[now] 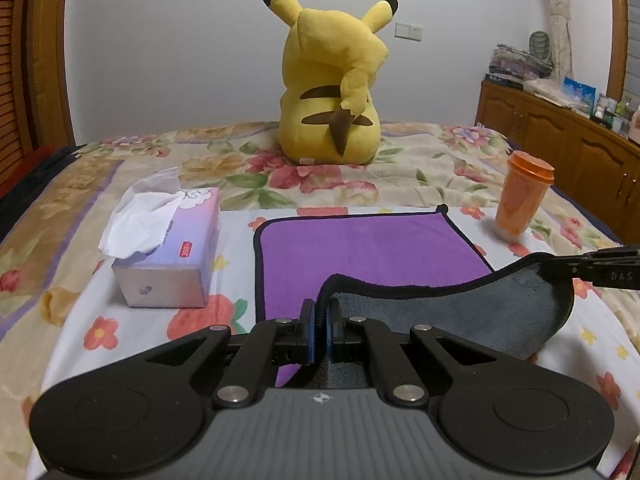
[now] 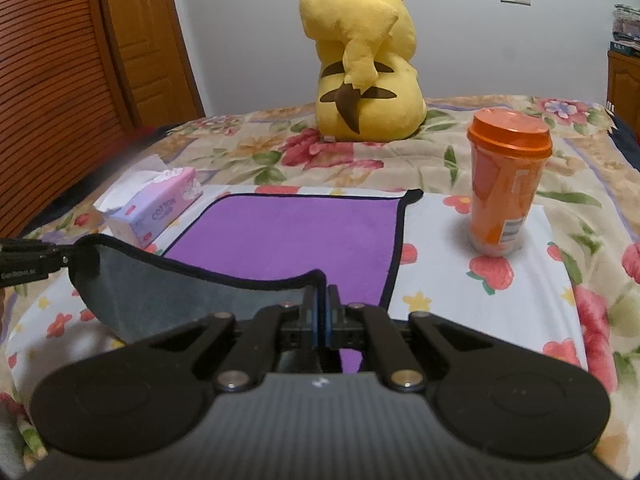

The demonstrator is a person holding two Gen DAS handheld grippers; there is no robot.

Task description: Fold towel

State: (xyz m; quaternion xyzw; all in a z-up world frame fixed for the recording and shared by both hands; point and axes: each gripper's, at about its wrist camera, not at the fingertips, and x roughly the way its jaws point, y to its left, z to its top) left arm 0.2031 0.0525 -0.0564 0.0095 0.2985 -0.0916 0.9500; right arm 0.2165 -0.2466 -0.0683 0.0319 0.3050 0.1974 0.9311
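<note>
A purple towel point(image 1: 360, 248) with a black hem and a grey underside lies on the flowered bed; it also shows in the right wrist view point(image 2: 288, 232). My left gripper point(image 1: 320, 312) is shut on the towel's near left corner and holds it lifted. My right gripper point(image 2: 321, 300) is shut on the near right corner, also lifted. The near edge hangs between them with the grey underside point(image 1: 460, 304) showing. The right gripper shows at the right edge of the left wrist view point(image 1: 560, 268), and the left gripper at the left edge of the right wrist view point(image 2: 68, 258).
A tissue box point(image 1: 168, 248) stands left of the towel. An orange lidded cup point(image 2: 504, 184) stands to its right. A yellow plush toy point(image 1: 332, 92) sits behind on the bed. A wooden cabinet point(image 1: 560, 136) is at the right, wooden doors point(image 2: 60, 80) at the left.
</note>
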